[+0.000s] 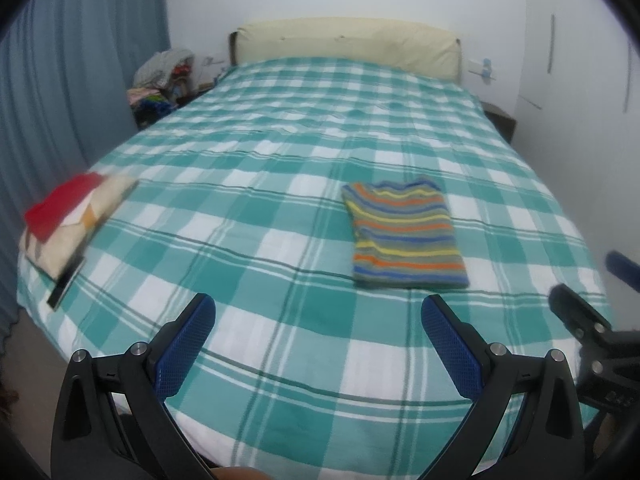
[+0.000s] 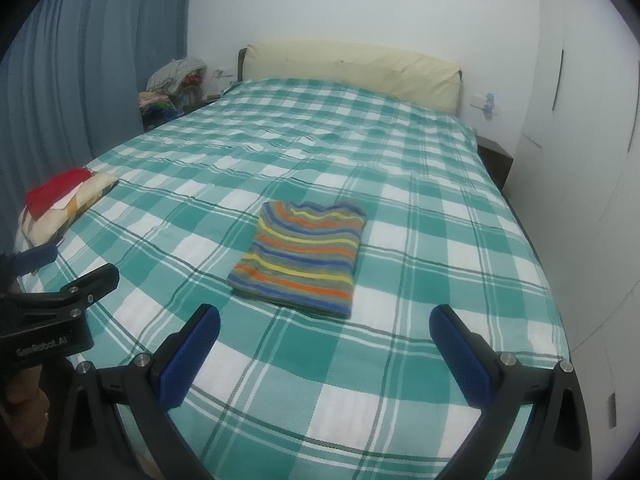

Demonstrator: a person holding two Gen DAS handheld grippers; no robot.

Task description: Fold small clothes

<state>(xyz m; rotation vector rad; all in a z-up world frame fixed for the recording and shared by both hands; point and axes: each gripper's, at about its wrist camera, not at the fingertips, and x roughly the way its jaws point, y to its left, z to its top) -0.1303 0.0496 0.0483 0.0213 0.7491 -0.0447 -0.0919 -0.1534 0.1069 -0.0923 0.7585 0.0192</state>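
Note:
A folded striped garment (image 1: 406,234) in orange, yellow, blue and grey lies flat on the green-and-white checked bed (image 1: 260,208). It also shows in the right wrist view (image 2: 302,258). My left gripper (image 1: 318,312) is open and empty, held above the bed's near edge, short of the garment and to its left. My right gripper (image 2: 325,322) is open and empty, just short of the garment's near edge. The right gripper's body shows at the right edge of the left wrist view (image 1: 592,328). The left gripper's body shows at the left of the right wrist view (image 2: 60,292).
A stack of folded clothes with a red piece on top (image 1: 72,216) sits at the bed's left edge, also in the right wrist view (image 2: 60,200). A cream headboard cushion (image 2: 352,68), a pile of clothes (image 2: 172,84) by the blue curtain, and white wardrobe doors (image 2: 580,120) surround the bed.

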